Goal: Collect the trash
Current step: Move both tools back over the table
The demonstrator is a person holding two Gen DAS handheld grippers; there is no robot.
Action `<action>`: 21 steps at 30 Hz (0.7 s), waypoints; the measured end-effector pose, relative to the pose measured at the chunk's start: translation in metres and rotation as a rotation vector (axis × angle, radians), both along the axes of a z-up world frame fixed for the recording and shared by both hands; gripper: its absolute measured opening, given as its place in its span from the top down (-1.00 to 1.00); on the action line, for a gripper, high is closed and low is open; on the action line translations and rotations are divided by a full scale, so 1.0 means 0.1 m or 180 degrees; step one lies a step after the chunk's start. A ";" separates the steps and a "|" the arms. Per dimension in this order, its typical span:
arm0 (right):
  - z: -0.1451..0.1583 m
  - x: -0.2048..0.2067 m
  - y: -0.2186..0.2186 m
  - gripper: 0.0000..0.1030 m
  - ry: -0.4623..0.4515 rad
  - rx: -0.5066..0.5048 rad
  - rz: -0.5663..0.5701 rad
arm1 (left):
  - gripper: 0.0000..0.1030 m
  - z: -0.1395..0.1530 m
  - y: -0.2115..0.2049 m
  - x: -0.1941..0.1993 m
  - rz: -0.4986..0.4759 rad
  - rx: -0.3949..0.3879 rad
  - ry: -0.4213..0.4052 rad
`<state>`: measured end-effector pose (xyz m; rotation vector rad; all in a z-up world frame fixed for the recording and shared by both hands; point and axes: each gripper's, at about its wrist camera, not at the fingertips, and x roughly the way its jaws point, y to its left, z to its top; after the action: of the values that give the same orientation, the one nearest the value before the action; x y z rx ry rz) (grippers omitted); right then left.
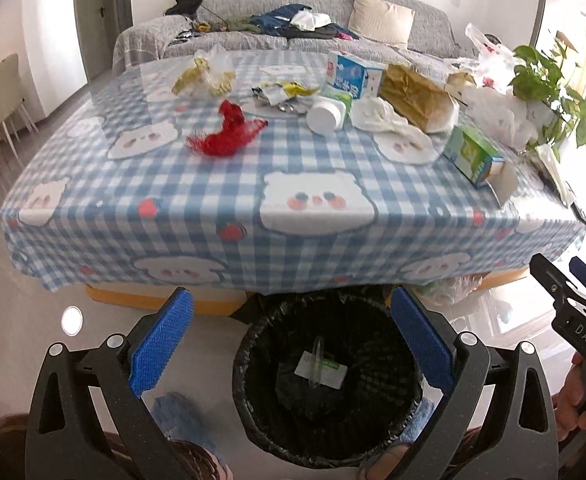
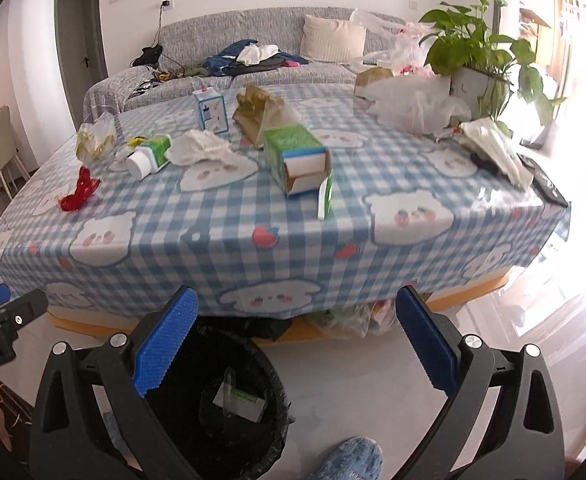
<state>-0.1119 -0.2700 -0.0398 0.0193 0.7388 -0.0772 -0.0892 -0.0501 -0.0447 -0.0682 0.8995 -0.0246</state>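
Hovered above the black-lined trash bin (image 1: pixel 327 384) on the floor, just off the near edge of the table (image 1: pixel 213 208). Left gripper (image 1: pixel 293 340) spread wide, nothing between its blue pads (image 1: pixel 161 344). Right gripper (image 2: pixel 297 340) likewise wide apart and empty, the bin below its left finger. Lay at the bottom of the bin: a white-and-green wrapper (image 1: pixel 323 370) with a clear plastic piece across it.

Remained on the checked tablecloth: a red scrap (image 1: pixel 225 130) left of middle, a crumpled clear bag (image 1: pixel 207 72) toward the far left corner, foil wrappers (image 1: pixel 279 94) and a tipped white bottle (image 1: pixel 327 114) in the middle. Beside the bottle, a crumpled white tissue (image 1: pixel 381 118), a blue-and-white carton (image 1: pixel 351 74) and a brown paper bag (image 1: pixel 417 98). Sat near the right edge: an opened green box (image 1: pixel 475 154). Stood at the far right corner: a potted plant (image 2: pixel 481 60) behind white plastic bags (image 2: pixel 409 104).
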 end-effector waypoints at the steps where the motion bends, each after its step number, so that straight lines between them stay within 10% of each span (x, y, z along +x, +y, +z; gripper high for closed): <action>1: 0.01 0.02 -0.01 -0.85 0.0002 -0.0001 0.0002 | -0.88 0.02 0.02 0.05 0.0007 0.0001 0.0003; 21: 0.19 0.99 -0.06 -0.85 0.0048 -0.0161 0.0138 | -0.86 0.03 0.46 1.06 0.0168 0.0060 0.0130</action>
<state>-0.0134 -0.2764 -0.0213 -0.0456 0.7520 -0.0548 0.0165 -0.0040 -0.0416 -0.0751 0.9383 0.0344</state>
